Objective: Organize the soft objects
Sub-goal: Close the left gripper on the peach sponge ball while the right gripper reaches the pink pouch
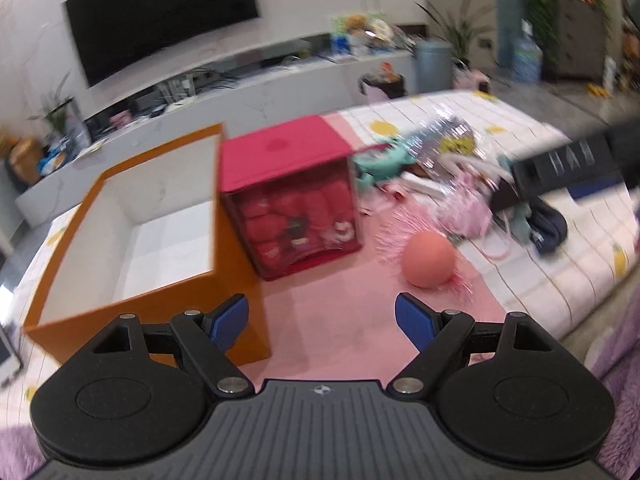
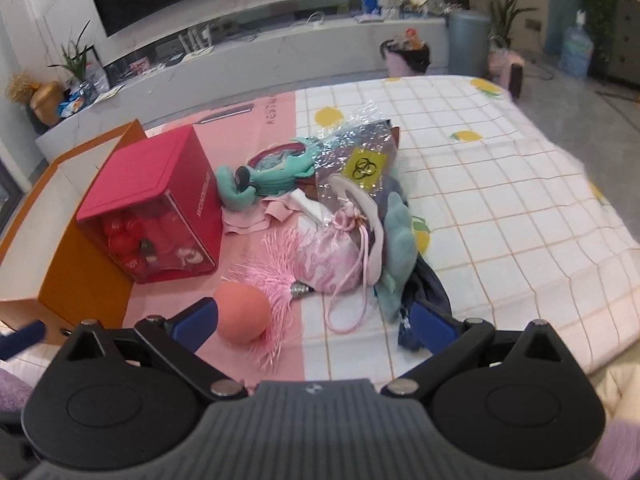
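Observation:
A pile of soft things lies on the bed: a salmon ball [image 2: 241, 313] [image 1: 429, 259], a pink tassel [image 2: 276, 270], a pink satin pouch [image 2: 332, 264], a teal plush [image 2: 256, 182], a pale teal plush [image 2: 400, 248], a dark blue cloth [image 2: 430, 288] and a crinkly clear bag [image 2: 360, 152]. An open orange box [image 1: 160, 312] with a white, empty inside stands at the left. My left gripper [image 1: 322, 322] is open and empty, in front of the box and the ball. My right gripper [image 2: 314, 324] is open and empty, just short of the ball and tassel.
A red cube box [image 1: 288, 184] with a clear front and red toys inside stands beside the orange box. The bed has a pink mat [image 1: 340, 320] and a white checked sheet [image 2: 500, 184]. A TV wall, a low shelf and plants stand behind. The right gripper's body [image 1: 568, 168] reaches over the pile.

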The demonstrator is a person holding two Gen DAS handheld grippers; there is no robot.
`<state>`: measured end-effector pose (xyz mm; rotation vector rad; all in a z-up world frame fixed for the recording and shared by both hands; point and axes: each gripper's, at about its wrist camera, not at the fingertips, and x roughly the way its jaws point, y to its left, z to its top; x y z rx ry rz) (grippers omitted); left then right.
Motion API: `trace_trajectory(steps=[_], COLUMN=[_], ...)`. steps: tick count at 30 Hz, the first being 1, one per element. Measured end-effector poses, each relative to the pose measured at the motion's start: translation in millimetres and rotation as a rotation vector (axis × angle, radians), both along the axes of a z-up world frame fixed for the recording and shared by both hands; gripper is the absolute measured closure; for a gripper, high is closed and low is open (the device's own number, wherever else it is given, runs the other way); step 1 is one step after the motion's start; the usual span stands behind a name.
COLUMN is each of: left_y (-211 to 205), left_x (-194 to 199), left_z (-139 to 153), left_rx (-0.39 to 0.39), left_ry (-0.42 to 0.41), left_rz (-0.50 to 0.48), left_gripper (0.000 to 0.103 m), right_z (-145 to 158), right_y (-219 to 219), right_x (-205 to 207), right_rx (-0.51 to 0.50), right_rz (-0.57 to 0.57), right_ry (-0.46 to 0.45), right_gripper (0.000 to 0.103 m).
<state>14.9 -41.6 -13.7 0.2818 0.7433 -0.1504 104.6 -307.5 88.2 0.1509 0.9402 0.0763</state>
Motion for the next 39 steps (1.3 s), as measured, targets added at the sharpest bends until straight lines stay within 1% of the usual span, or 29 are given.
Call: trace_trajectory(steps=[4, 5, 7, 8, 10, 11, 12, 14, 16, 17, 19, 20, 23, 25, 28, 30, 32, 34, 35, 37, 38, 39], left_y=[-17.0, -20.2, -24.6, -26.8, -30.8, -34.9, -40.0, -48.2, -53.9, -56.5, -59.2, -60.4, -61.2, -58.6, -55.9, -54.0, -51.2, -48.9, -48.2, -50.2, -49.4, -49.3], left_x=[13.9, 16.7, 21.0, 24.2, 31.6, 36.4, 42.0, 50.8, 56.1, 58.6, 62.3, 64.4, 72.1, 77.9, 85.3, 84.5, 82.3, 80.5, 79.5, 79.8, 79.6, 80.3], left_z=[-12.8, -15.5, -20.0, -21.9, -25.7, -28.3, -31.4, -36.2, -39.6, -41.4, -44.7, -47.6, -57.8, -63.5, -71.1, -72.5, -71.1, -69.6, -69.3, -71.1, -72.6, -73.4], left_rx=[0.055, 0.058, 0.05, 0.034, 0.008, 0.008, 0.018, 0.023, 0.014, 0.003, -0.016, -0.016, -0.002, -0.022, -0.04, -0.049, -0.072, -0.1, -0.105, -0.095, -0.106, -0.122], left_ry=[0.044, 0.044, 0.036, 0.029, 0.028, 0.044, 0.066, 0.079, 0.069, 0.063, 0.066, 0.071, 0.083, 0.098, 0.122, 0.105, 0.072, 0.056, 0.051, 0.05, 0.058, 0.074], left_rz=[-0.065, -0.083, -0.117, -0.144, -0.194, -0.223, -0.246, -0.27, -0.293, -0.314, -0.352, -0.359, -0.33, -0.321, -0.309, -0.322, -0.337, -0.355, -0.362, -0.367, -0.376, -0.38], left_gripper=[0.006, 0.006, 0.006, 0.006, 0.006, 0.006, 0.006, 0.006, 0.006, 0.006, 0.006, 0.006, 0.006, 0.006, 0.006, 0.009, 0.017, 0.019, 0.025, 0.033, 0.038, 0.04], right_z=[-1.1, -2.7, -7.6, -10.2, -14.9, -17.8, -21.5, -29.8, -36.9, -39.6, -43.2, -44.8, -51.5, -57.4, -65.5, -71.7, -76.4, -77.8, -77.6, -77.2, -77.3, -77.5], right_y=[-10.4, -11.2, -14.2, -16.2, -20.1, -21.8, -22.3, -21.7, -19.9, -19.4, -18.9, -20.0, -17.1, -12.9, -9.0, -7.4, -8.6, -10.2, -11.2, -12.9, -13.9, -14.4], right_x=[24.8, 31.2, 42.3, 47.0, 54.8, 58.5, 62.6, 71.8, 80.6, 84.7, 91.1, 93.7, 104.1, 110.7, 118.0, 121.3, 119.9, 119.1, 118.9, 117.9, 117.6, 117.4], right_rx=[0.032, 0.027, 0.041, 0.076, 0.164, 0.21, 0.248, 0.287, 0.272, 0.243, 0.185, 0.181, 0.167, 0.14, 0.122, 0.103, 0.099, 0.105, 0.111, 0.125, 0.13, 0.133], right_rz=[0.052, 0.05, 0.051, 0.063, 0.082, 0.096, 0.115, 0.14, 0.14, 0.126, 0.104, 0.104, 0.122, 0.124, 0.123, 0.123, 0.118, 0.118, 0.115, 0.109, 0.108, 0.108], right_ry=[0.034, 0.039, 0.06, 0.071, 0.089, 0.098, 0.108, 0.149, 0.178, 0.181, 0.173, 0.169, 0.191, 0.209, 0.223, 0.247, 0.26, 0.257, 0.255, 0.254, 0.257, 0.26], right_gripper=[0.003, 0.003, 0.008, 0.013, 0.013, 0.014, 0.018, 0.02, 0.02, 0.019, 0.016, 0.013, 0.013, 0.013, 0.009, 0.009, 0.009, 0.009, 0.009, 0.009, 0.009, 0.009])
